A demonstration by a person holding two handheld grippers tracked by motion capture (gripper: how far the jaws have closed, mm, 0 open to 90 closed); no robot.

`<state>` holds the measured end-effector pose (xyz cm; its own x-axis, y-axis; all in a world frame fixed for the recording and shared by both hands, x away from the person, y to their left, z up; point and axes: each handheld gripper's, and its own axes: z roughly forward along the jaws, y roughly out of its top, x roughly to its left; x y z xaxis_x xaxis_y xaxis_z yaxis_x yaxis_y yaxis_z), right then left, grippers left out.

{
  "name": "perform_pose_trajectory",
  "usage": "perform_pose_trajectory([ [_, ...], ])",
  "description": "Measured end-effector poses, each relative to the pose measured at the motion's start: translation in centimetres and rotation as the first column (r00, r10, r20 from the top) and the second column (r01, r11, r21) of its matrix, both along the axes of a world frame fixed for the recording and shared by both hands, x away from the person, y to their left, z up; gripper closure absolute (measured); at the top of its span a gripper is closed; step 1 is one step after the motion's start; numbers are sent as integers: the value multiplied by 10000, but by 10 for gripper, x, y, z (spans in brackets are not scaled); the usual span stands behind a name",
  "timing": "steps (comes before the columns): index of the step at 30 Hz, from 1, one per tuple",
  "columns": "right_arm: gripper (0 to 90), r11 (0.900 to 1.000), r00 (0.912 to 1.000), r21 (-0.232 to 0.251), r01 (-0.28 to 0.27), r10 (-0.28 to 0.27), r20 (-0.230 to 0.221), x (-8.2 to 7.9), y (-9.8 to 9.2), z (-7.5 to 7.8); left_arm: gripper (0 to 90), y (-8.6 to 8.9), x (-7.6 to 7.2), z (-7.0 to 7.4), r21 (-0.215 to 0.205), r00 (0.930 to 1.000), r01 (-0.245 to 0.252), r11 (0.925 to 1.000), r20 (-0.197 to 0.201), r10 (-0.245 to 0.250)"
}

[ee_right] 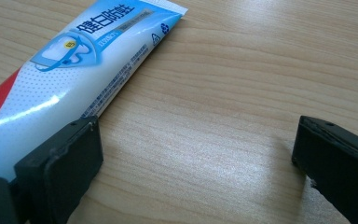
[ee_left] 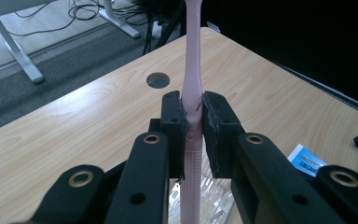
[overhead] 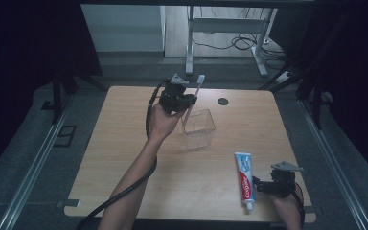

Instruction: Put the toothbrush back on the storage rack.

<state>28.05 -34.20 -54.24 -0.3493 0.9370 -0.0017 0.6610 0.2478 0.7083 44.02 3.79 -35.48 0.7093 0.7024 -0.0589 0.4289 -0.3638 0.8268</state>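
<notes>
Toothbrush [ee_left: 192,93] head cut off at top edge in left gripper view. Pink handle upright, clamped in left gripper [ee_left: 193,122] above clear box [overhead: 199,127]. Right gripper [ee_right: 193,154] gaping, empty, beside toothpaste [ee_right: 65,79], well nearer than box.

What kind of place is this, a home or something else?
Probably a lab or recording workspace, not a home: a bare wooden table enclosed by dark curtains, with loose cables and a metal desk frame on the floor behind.
</notes>
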Motion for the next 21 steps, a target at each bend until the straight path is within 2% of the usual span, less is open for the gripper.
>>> perform_pose_trajectory([
  [4, 13, 10000, 10000, -3, -9, 9, -1, 0, 0, 0, 792, -7, 3, -4, -1, 10000, 13, 10000, -4, -13],
  [10, 13, 10000, 10000, -2, -24, 24, 0, 0, 0, 0, 792, -15, 5, -12, 212, 10000, 35, 9998, 44, -36],
  [21, 13, 10000, 10000, 1, -58, 58, -3, 0, 0, 0, 792, -23, 8, -28, 317, 10000, -26, 9995, 20, 25],
])
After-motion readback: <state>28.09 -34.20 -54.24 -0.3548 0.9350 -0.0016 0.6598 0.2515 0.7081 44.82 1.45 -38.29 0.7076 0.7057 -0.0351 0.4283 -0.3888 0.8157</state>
